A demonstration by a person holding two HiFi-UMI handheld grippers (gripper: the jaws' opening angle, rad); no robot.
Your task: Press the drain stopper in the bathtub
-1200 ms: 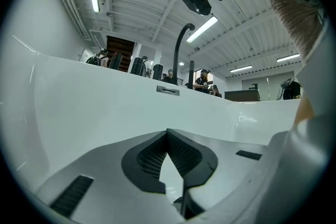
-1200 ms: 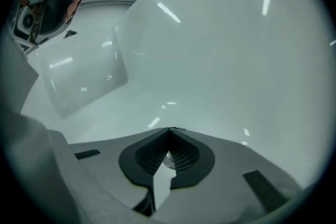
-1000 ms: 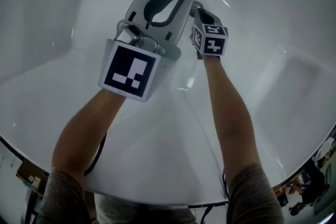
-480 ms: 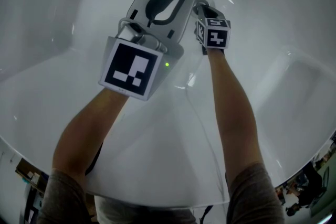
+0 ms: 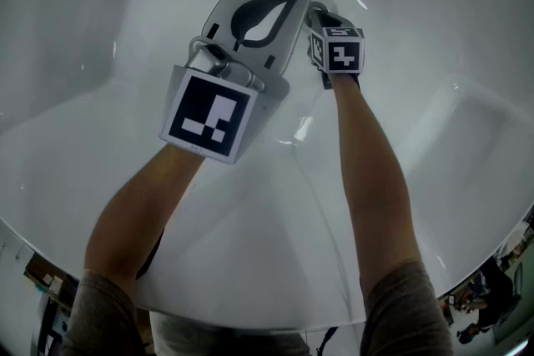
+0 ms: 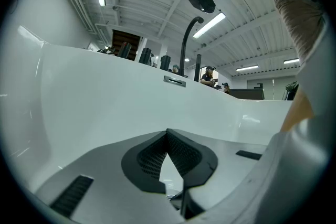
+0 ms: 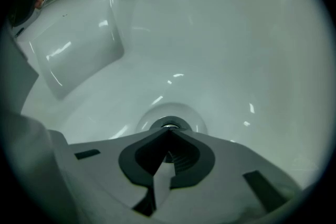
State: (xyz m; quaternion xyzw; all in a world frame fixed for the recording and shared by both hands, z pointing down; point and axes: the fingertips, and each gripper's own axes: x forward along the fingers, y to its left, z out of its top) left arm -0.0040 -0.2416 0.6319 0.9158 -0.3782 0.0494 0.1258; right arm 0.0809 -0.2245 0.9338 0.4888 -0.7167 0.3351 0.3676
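A person leaned over a white bathtub (image 5: 434, 29) with a tool in each hand, the left forearm (image 5: 142, 204) and the right forearm (image 5: 367, 171) both reaching down into the basin. The right tool (image 7: 169, 132) pointed down at the tub's floor with its two jaws drawn fully together, tips meeting and nothing gripped between them. The drain stopper (image 7: 168, 125), a round metal cap set in a shallow dished ring, lay directly ahead of those joined tips, right at their point. Whether the tips actually touched it could not be made out. Up and to the left of the right tool, a moulded recess (image 7: 73, 57) was set into the tub. The left tool (image 6: 167, 132) was held just beside the right one, on its left and higher up, aimed at the tub's wall and not at the drain. Its jaws were likewise closed tip to tip, holding nothing. Beyond the left tool's tips, above the rim, rose a dark curved pipe (image 6: 186, 42). A small rectangular plate (image 6: 174, 80) sat on the rim below it. The right tool's marker cube (image 5: 342, 54) sat close beside the left tool's pale body.
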